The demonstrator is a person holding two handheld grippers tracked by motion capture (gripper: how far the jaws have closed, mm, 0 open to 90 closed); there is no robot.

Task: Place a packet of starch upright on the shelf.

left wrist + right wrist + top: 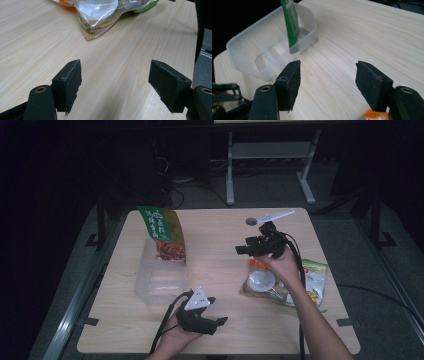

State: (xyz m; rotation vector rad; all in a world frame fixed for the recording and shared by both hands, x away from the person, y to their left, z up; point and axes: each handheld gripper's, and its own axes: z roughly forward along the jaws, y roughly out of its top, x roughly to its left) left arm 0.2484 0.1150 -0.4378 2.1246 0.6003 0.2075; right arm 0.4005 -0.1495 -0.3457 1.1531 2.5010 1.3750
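At the near edge of the wooden table the left gripper rests low in the person's left hand, its 2 jaws spread wide with only bare wood between them. In the left gripper view the clear snack bag lies beyond those jaws, well apart from them.

Farther in, on the right side of the table, that snack bag lies flat, a pale round piece showing through its clear front and a green edge at its far right. The person's right hand is above the bag's far-left part, holding the right gripper, which points left across the table. Its 2 jaws stand apart and grip nothing; the right gripper view shows bare wood between them and an orange corner of the bag just at the near edge.

On the left side sits a clear plastic bin with dividers. A green snack packet stands upright in its far end, leaning on the far wall.
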